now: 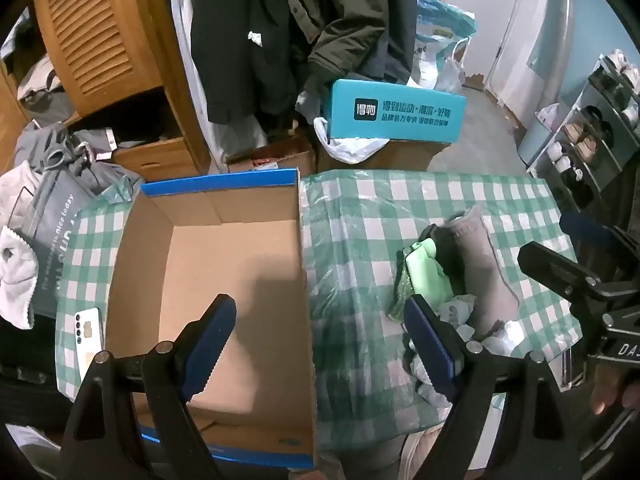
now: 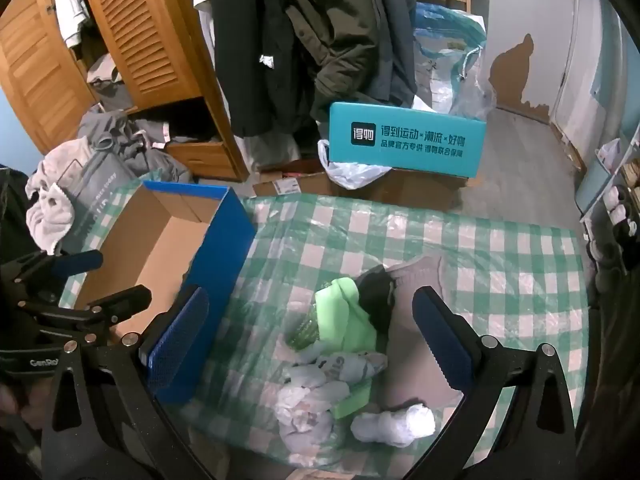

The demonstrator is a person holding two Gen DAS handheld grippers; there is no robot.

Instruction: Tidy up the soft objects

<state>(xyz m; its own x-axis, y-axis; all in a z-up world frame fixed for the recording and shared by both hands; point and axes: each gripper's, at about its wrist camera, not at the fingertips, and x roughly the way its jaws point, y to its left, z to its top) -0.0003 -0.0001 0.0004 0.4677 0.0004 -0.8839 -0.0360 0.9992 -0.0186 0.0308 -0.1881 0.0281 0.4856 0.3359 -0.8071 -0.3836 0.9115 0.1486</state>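
Note:
An empty cardboard box (image 1: 224,280) with blue outer walls sits on the left of the green-checked table (image 1: 400,200); it also shows in the right wrist view (image 2: 160,240). A pile of socks lies to its right: a light green sock (image 2: 344,316), a black sock (image 2: 376,292), a grey sock (image 2: 416,272) and several pale rolled ones (image 2: 320,384). My left gripper (image 1: 320,344) is open and empty, hovering over the box's right wall. My right gripper (image 2: 316,340) is open and empty above the sock pile. The green sock (image 1: 426,276) and grey sock (image 1: 484,268) show in the left view.
A white phone (image 1: 89,330) lies on the table left of the box. A teal shoebox (image 1: 396,112) stands on cartons behind the table. Hanging coats (image 2: 312,40), a wooden wardrobe (image 2: 140,40) and heaped clothes (image 2: 100,148) fill the back. A shoe rack (image 1: 592,132) stands at right.

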